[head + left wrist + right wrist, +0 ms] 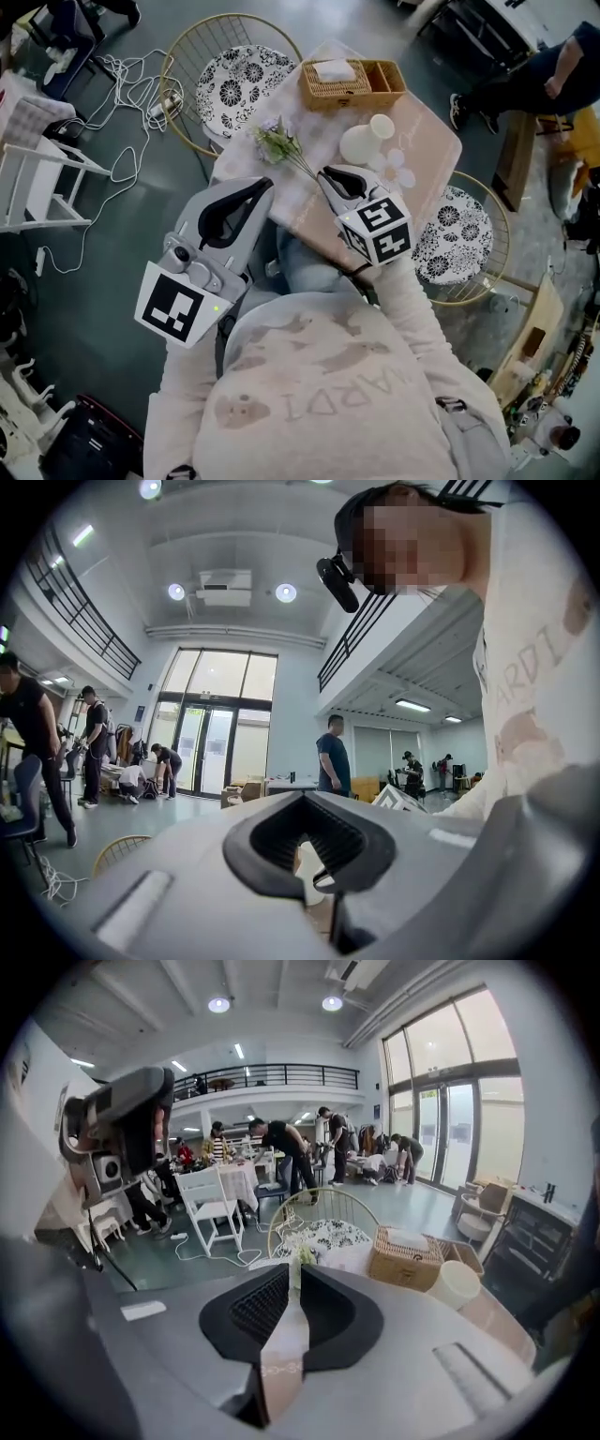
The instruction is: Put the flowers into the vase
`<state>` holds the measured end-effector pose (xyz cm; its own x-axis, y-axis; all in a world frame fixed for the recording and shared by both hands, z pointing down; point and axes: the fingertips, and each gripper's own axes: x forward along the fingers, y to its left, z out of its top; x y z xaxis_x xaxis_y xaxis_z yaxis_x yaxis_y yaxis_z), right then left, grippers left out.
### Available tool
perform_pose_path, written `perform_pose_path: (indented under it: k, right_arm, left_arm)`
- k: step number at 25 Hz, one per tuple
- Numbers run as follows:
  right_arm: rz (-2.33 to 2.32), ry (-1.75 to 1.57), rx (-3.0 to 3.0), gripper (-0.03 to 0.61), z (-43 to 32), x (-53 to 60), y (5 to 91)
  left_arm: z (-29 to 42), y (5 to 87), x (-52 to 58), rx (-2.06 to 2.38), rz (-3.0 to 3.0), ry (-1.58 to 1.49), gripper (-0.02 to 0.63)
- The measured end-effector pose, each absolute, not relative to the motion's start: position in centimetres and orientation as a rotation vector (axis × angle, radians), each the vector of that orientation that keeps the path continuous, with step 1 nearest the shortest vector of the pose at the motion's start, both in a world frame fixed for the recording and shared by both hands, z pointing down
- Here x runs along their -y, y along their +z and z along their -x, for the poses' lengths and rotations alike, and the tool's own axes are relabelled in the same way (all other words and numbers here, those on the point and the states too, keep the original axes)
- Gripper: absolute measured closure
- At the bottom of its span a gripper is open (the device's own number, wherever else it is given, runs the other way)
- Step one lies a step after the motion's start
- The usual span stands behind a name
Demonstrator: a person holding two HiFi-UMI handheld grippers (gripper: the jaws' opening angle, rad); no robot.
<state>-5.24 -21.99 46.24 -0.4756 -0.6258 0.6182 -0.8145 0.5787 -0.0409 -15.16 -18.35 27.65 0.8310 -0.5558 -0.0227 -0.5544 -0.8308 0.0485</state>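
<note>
Right gripper [324,174] was raised over the near edge of the table [436,141], its jaws pinched onto the thin stem of the flowers [278,142]. The sprig's leafy head stuck out ahead of the tips and slightly to their left. In the right gripper view only a narrow slit showed between the pads, with pale blossoms [300,1256] at its far end.

Vase [361,145], white and rounded, stood on the table just ahead of that gripper and to its right, apart from the flowers. Wicker basket [352,82] sat farther out beyond the vase. A chair [234,80] with a black-and-white patterned cushion stood past the sprig, off the table's far-left side.

Left gripper [265,186] was held up beside the right one, to its left, tips near the table's edge. Its jaws met at the tips and nothing was between them. Its own camera pointed up at the ceiling lights and the wearer's pale sleeve
</note>
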Motion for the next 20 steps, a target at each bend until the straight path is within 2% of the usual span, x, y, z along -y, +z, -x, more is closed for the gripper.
perform_pose_path:
  k: [8, 20]
  right_arm:
    - [-0.974, 0.666, 2.104, 0.477, 4.5, 24.5, 54.3]
    - [-0.728, 0.786, 1.931, 0.416, 5.3, 27.5, 63.0]
  left_arm:
    - [12.9, 30.2, 21.8, 0.829, -2.936, -0.004, 0.614]
    - [11.3, 34.0, 25.7, 0.801, -2.848, 0.07, 0.614]
